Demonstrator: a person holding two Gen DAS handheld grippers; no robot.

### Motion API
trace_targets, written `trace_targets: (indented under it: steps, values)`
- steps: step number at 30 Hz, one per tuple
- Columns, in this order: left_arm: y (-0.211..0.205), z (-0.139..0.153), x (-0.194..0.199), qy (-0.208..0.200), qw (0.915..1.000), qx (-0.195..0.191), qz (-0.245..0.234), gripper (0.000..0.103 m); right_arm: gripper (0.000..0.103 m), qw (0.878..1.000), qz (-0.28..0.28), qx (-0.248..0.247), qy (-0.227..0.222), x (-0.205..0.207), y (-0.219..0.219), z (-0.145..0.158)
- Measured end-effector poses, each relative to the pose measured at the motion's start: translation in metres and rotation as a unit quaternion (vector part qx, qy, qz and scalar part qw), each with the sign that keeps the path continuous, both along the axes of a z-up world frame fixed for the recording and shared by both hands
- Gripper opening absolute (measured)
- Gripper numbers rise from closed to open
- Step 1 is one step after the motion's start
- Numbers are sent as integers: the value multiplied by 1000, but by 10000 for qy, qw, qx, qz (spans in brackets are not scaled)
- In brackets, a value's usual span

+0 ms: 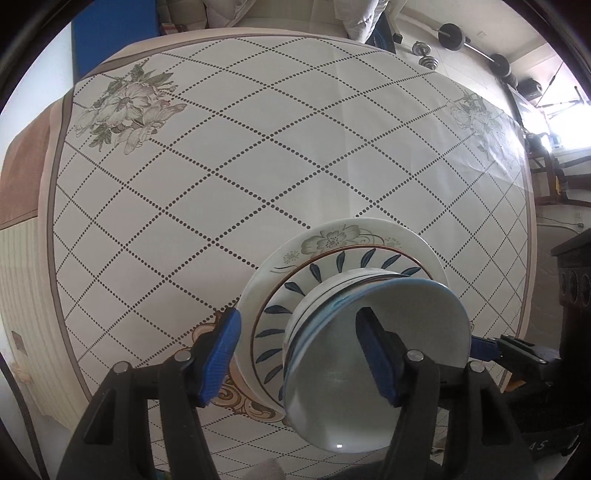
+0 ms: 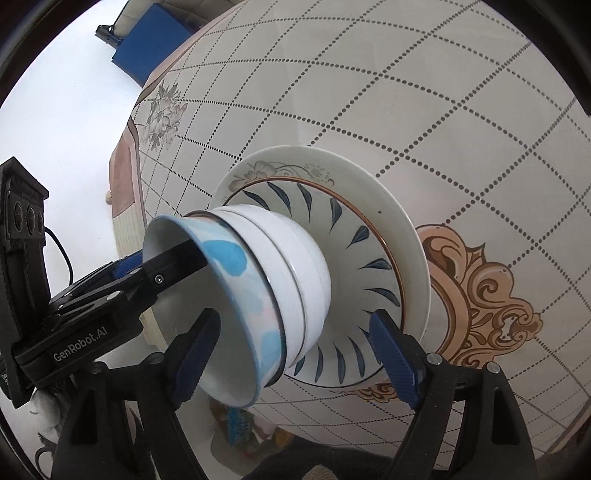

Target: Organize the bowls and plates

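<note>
Stack of crockery, near the table's front edge, on a tablecloth [image 1: 258, 155] with a dotted diamond grid and floral corners. Bottom: 1 large plate [image 1: 402, 230] [image 2: 373, 173], white with a grey flower print, lying on an ochre scroll ornament [image 2: 484, 288] of the cloth. On it: 1 smaller plate [image 1: 291, 299] [image 2: 354, 266], brown-rimmed, with dark blue leaf strokes radiating round its well. On that: 2 white bowls [image 1: 314, 299] [image 2: 295, 258], nested. Top: 1 blue bowl [image 1: 388, 354] [image 2: 236, 280], pale outside with blue patches, white inside, nested in the white bowls; whether it is fully seated cannot be told. Left gripper [image 1: 299, 356] [image 2: 173, 262]: fingers spread wide, 1 blue pad [image 1: 373, 350] inside the blue bowl against its wall, the other pad [image 1: 219, 354] outside, left of the stack and apart from it; in the right wrist view 1 black finger crosses the bowl's rim into its hollow. It grips nothing. Right gripper [image 2: 295, 358]: fingers spread wide, 1 pad [image 2: 195, 354] just beside the blue bowl's rim, the other pad [image 2: 393, 358] over the lower edge of the plates; contact cannot be told. Beyond the table: barbell [image 1: 469, 44] and dumbbell [image 1: 424, 55] on a tiled floor, blue panel [image 1: 110, 33] at the far left.
</note>
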State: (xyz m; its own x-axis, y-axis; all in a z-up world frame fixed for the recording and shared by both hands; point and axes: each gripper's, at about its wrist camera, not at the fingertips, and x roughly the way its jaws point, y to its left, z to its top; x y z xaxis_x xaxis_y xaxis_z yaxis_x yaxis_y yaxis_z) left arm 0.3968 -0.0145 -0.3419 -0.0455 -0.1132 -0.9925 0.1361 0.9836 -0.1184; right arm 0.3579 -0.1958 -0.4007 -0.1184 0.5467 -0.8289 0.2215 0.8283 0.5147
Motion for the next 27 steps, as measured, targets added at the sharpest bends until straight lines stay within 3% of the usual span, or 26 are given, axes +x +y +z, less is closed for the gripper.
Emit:
trace_targets:
  steps: [4, 8, 9, 10, 11, 15, 20, 27]
  values:
    - [3, 29, -18, -590, 9976, 350, -109, 64, 85, 9942, 190, -912, -546, -11, 1, 38]
    - [9, 58, -39, -1074, 9935, 377, 79, 71, 86, 9817, 269, -1624, -954, -28, 4, 73]
    - [11, 66, -45, -1187, 9922, 343, 143, 75, 88, 9788, 268, -1745, -1040, -33, 4, 81]
    - [13, 73, -51, -1291, 9910, 293, 207, 89, 91, 9761, 256, -1837, -1133, -39, 4, 89]
    - [16, 81, -58, -1405, 9894, 262, 247, 92, 102, 9736, 236, -1901, -1239, -44, 4, 96]
    - [25, 108, -85, -1814, 9823, 244, 389, 95, 103, 9537, 64, -2528, -1628, -72, 5, 125]
    - [35, 140, -123, -2237, 9737, 207, 388, 96, 103, 9363, -146, -2844, -2052, -116, 12, 167]
    - [43, 184, -182, -2704, 9626, 87, 151, 96, 103, 9231, -301, -2851, -2563, -183, 44, 220]
